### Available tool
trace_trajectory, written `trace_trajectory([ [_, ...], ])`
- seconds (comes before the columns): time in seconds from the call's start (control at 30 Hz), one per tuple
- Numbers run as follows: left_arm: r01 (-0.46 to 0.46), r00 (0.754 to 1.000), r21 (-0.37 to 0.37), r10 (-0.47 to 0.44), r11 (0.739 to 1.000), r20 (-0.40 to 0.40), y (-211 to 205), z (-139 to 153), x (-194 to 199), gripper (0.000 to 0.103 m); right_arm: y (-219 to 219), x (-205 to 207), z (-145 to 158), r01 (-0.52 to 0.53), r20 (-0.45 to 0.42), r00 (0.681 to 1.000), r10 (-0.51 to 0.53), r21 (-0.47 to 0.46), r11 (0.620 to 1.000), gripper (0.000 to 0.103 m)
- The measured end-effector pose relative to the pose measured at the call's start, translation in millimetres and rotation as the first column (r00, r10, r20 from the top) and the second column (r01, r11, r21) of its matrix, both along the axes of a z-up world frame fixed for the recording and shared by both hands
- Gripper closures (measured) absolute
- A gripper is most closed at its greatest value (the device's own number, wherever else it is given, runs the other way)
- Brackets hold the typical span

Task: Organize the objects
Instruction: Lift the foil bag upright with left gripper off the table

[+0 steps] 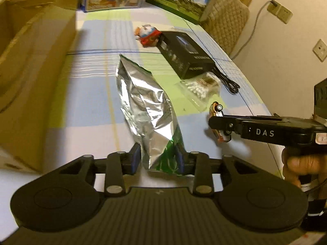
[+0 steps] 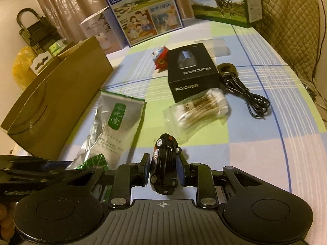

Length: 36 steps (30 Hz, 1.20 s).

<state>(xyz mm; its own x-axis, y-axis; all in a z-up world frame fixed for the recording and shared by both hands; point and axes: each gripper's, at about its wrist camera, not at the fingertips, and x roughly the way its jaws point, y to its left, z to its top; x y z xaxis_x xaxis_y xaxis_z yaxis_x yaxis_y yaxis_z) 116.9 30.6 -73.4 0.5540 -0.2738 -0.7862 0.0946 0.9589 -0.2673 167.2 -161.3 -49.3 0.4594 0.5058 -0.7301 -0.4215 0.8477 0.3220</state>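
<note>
Foil pouch (image 1: 147,110) clamped at its green-printed lower end by left hand-held gripper (image 1: 158,159), pads pressed into both sides, body rising crumpled and tilted up the centre of the left wrist frame. Same pouch seen lower left of centre in the right wrist frame (image 2: 114,122), label side up over the checked table (image 2: 265,153); whether lifted or resting cannot be told.

Toy car (image 2: 165,165) pinched between the pads of right hand-held gripper (image 2: 163,171), jaws narrowed onto its sides, underside and wheels facing the camera, nose pointing up-frame. From the left wrist view, car (image 1: 217,112) partly hidden behind the black fingers at right, only an orange end and one wheel showing; holding hand (image 1: 296,165) cut off at the right edge.

Beyond, centre right: black box (image 2: 192,73), cotton swab bag (image 2: 200,108) touching its near edge, coiled black cable (image 2: 245,94) just right of it, small red toy (image 2: 160,58) half hidden behind the box. Cardboard box (image 2: 57,102) along the left, interior out of sight. Milk cartons (image 2: 143,10) at the top edge, cropped.

Motion blur softening the left wrist view; pouch lettering unreadable.
</note>
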Motion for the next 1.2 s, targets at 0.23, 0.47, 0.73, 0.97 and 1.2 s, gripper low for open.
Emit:
trace_trajectory([
  [0.23, -0.02, 0.998, 0.039, 0.018, 0.999, 0.063, -4.3, 9.6, 24.0, 0.021, 9.0, 1.5, 1.8, -0.007, 0.013, 1.0, 0.007, -0.013, 1.0, 0.079],
  [0.47, 0.009, 0.999, 0.107, -0.013, 0.994, 0.034, -14.4, -13.4, 53.4, 0.017, 11.2, 8.8, -3.9, -0.004, 0.016, 1.0, 0.005, -0.054, 0.999, 0.079],
  [0.73, 0.021, 1.0, 0.104, -0.022, 0.994, 0.007, -15.4, -26.0, 62.7, 0.018, 17.4, 13.3, -5.4, -0.005, 0.018, 1.0, 0.007, -0.079, 0.997, 0.079],
  [0.97, 0.045, 0.999, 0.147, -0.046, 0.988, 0.0, -18.6, -29.4, 63.6, 0.032, 19.9, 14.9, -5.8, -0.005, 0.016, 1.0, 0.006, -0.084, 0.996, 0.079],
  [1.2, 0.048, 0.999, 0.094, -0.047, 0.994, -0.003, -16.7, -24.3, 59.3, 0.06, 18.2, 13.3, -3.7, -0.001, 0.016, 1.0, 0.002, -0.074, 0.997, 0.079],
])
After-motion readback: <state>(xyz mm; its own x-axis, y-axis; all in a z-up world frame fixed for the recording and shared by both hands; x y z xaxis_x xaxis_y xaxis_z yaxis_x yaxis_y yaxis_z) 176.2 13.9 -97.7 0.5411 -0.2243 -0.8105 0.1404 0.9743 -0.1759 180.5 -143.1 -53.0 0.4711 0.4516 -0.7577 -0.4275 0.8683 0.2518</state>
